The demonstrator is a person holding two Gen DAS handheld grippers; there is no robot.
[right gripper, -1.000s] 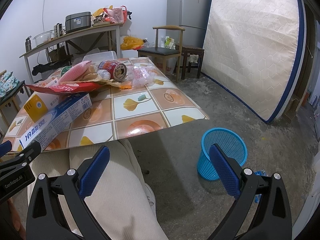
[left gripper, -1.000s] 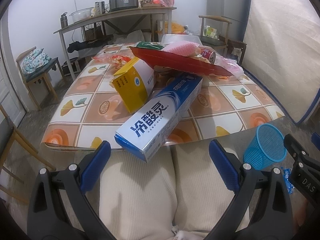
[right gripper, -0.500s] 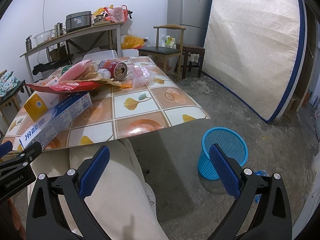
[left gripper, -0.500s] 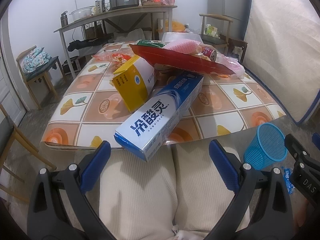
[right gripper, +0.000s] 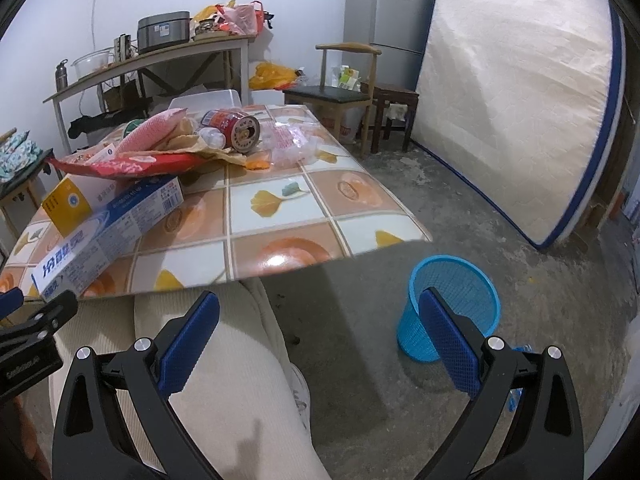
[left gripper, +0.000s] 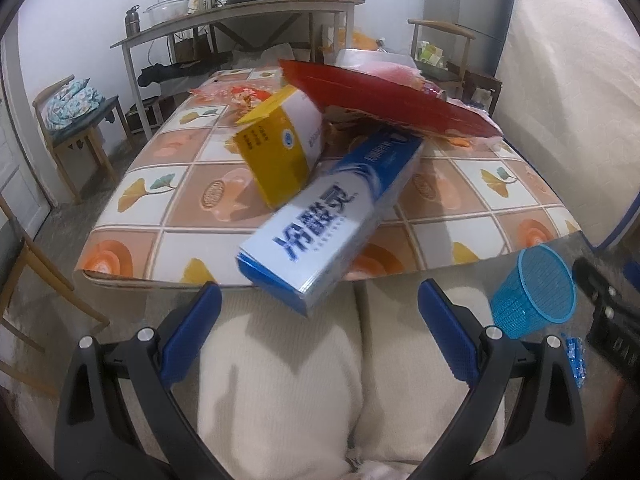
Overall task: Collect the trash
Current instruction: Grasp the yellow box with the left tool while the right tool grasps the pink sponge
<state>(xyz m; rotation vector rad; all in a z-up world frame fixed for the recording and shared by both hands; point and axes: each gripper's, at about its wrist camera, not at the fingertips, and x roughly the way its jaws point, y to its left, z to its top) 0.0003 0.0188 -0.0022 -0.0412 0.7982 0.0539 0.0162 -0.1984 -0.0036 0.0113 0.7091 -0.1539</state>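
A long blue and white toothpaste box (left gripper: 336, 220) (right gripper: 108, 232) overhangs the near edge of the tiled table (left gripper: 168, 208) (right gripper: 304, 216). A yellow and white carton (left gripper: 280, 148) (right gripper: 68, 204) leans behind it, under a flat red package (left gripper: 384, 100) (right gripper: 128, 164). Further back lie a pink bag (right gripper: 152, 132), a red can (right gripper: 236, 132) and clear plastic wrap (right gripper: 288, 144). A blue mesh bin (left gripper: 532, 292) (right gripper: 452, 304) stands on the floor to the right. My left gripper (left gripper: 320, 328) is open just short of the toothpaste box. My right gripper (right gripper: 320, 332) is open over the floor beside the bin.
A person's cream-trousered knees (left gripper: 320, 380) (right gripper: 180, 380) fill the foreground. A mattress (right gripper: 520, 100) leans on the right wall, with a fridge (right gripper: 388, 20) and a wooden chair (right gripper: 340, 88) behind the table. A cluttered side table (left gripper: 240, 16) lines the back wall. Another chair (left gripper: 76, 120) stands at the left.
My left gripper has moved forward and lower toward the toothpaste box, which now looks larger and blurred. The right gripper has barely shifted. Both stay open.
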